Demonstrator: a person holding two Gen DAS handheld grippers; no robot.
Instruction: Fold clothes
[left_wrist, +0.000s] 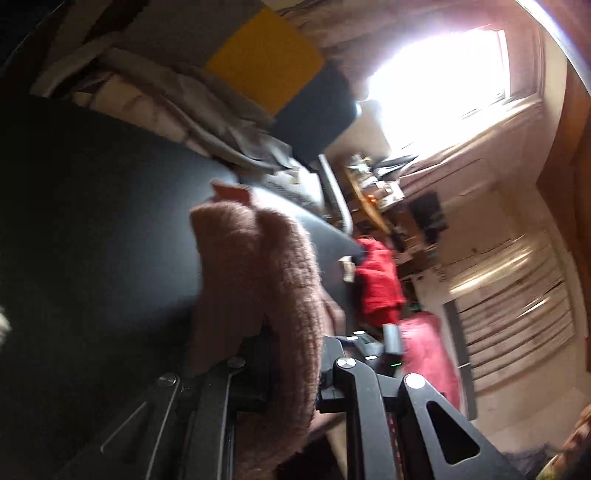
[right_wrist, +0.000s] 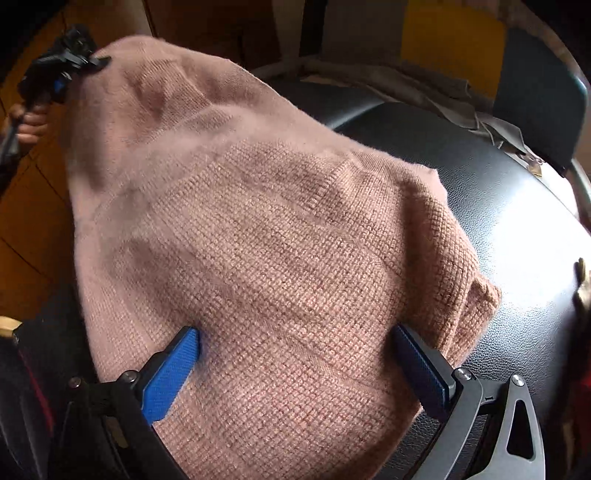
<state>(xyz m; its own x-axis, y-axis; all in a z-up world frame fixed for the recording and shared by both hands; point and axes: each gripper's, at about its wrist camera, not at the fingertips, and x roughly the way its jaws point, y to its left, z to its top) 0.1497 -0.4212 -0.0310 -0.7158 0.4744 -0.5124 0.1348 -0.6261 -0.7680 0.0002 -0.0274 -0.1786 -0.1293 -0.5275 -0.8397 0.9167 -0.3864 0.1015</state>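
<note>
Right wrist view is nearly filled by the pink knit sweater (right_wrist: 266, 236), which lies spread over a black padded seat (right_wrist: 498, 206) with one far corner lifted off to the sweater's upper left. That corner is held by the left gripper (right_wrist: 94, 61), its fingers closed on the knit, with a person's hand (right_wrist: 31, 120) on the handle just beyond it. In the left wrist view the same sweater (left_wrist: 258, 295) hangs bunched over that gripper, hiding the fingertips, so the clamp reads best from the other camera. At the sweater's near edge the right gripper (right_wrist: 295, 365) stands with its blue pads (right_wrist: 173, 365) wide apart, the fabric lying between them — not pinched. My judgement is that a fold is in hand: the raised corner is being carried across the body of the garment. To do it well, the left side should keep a firm pinch and travel low and flat so the loose knit does not sag or twist — and the right gripper could close on or press down the near edge to anchor it. Beyond the sweater's far edge lie grey cloths (right_wrist: 424, 85), to be kept clear of the fold.
</note>
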